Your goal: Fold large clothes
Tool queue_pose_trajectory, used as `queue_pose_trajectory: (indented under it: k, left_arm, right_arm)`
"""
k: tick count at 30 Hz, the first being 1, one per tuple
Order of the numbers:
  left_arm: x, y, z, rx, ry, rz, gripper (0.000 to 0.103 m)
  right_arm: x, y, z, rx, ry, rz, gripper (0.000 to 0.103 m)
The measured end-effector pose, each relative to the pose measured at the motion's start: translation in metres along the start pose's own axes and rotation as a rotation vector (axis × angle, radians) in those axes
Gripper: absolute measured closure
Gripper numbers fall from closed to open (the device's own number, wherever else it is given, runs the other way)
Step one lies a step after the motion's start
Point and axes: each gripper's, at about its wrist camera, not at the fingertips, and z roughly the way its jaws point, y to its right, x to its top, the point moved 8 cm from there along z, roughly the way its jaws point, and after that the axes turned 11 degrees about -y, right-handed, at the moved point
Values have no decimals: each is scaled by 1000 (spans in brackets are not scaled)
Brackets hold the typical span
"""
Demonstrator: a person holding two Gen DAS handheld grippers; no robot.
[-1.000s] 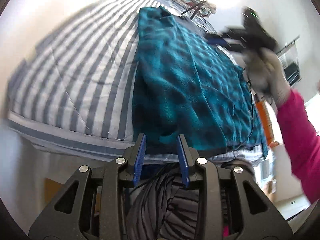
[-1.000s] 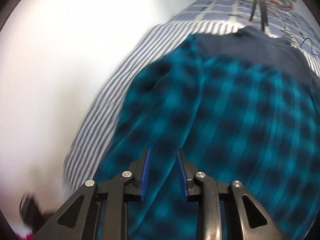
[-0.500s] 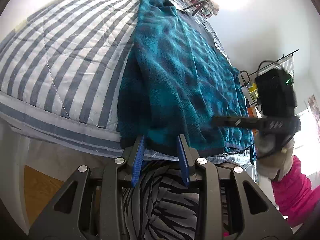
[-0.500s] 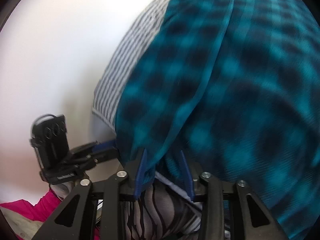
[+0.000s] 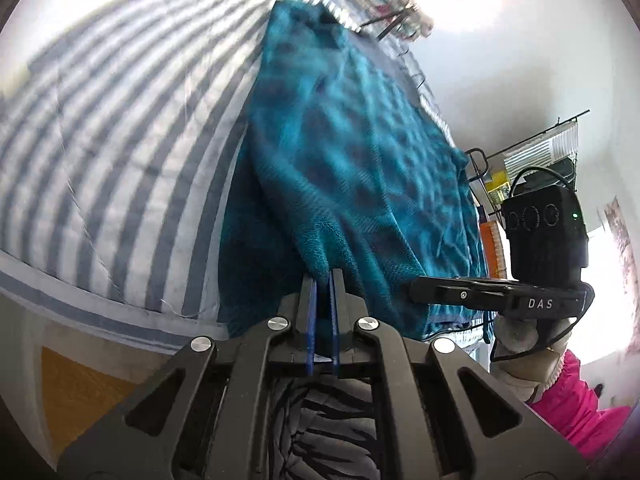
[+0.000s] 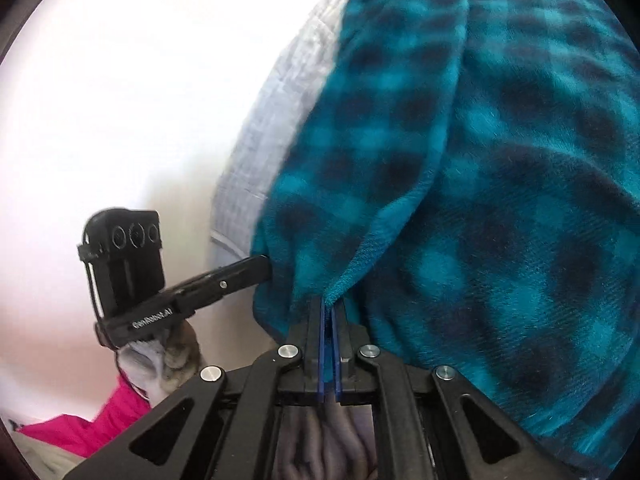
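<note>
Bright daylight, blown-out glare, motion blur, fisheye-warped dark edges.

Each wrist camera looks down along its gripper, close against the teal plaid fleece (image 5: 360, 168) (image 6: 500, 200) at the bed's (image 5: 120, 128) near edge; both share that hem.

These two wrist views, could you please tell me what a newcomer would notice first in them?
A teal plaid fleece garment lies along the striped bedspread. Both tools have shut on its near edge: the left tool lower centre in its own view, the right tool likewise. A pink sleeve shows at the lower right.
</note>
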Motion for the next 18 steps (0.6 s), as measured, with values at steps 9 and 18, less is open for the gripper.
queue_pose_trajectory:
  k: [9,18]
  left_arm:
    - [-11,-26,7,156,-31,-16,100]
    - [-7,-36,-10,147,78,-58,45]
  right_arm:
    - [-6,19,26,-197,-76,-21,103]
    - [-17,-8,-1,-366,-26,-162,78]
